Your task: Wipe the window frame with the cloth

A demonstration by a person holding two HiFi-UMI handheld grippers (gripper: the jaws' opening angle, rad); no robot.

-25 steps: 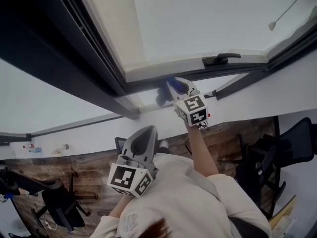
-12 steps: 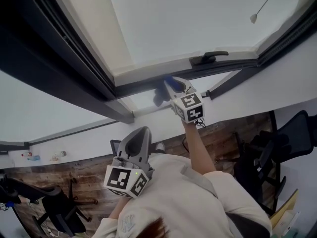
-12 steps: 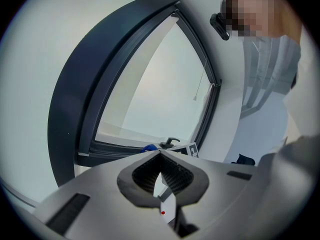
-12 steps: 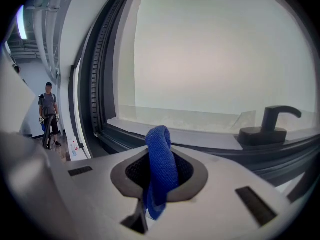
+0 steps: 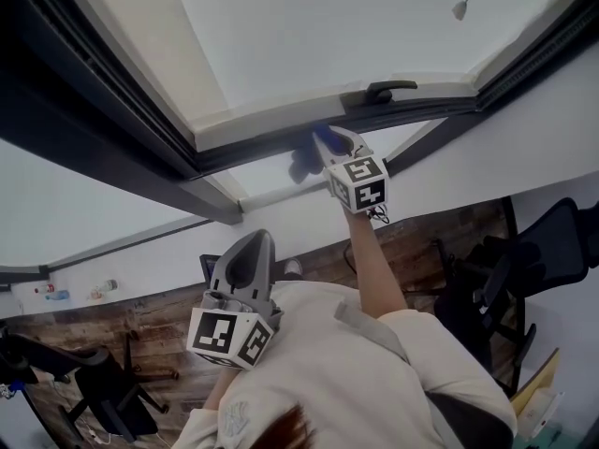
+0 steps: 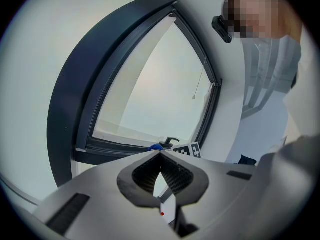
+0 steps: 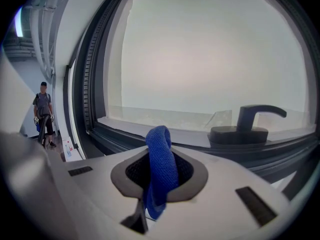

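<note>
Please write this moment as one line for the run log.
right gripper: shut on blue cloth, at lower window frame beside handle | cloth-frame contact: unclear | left gripper: shut, empty, held low

White wall (image 5: 524,129), seemingly wooden floor (image 5: 159,330), black office chairs (image 5: 552,251), bright daylight.

Place: you're in an office | Seating: black swivel chair (image 5: 550,251) at your right, second chair (image 5: 108,383) lower left | Floor: wood planks (image 5: 159,318) | Walls: plain white wall (image 5: 524,148) | Window: large, dark window frame (image 5: 262,152), lever handle (image 5: 388,89)
</note>
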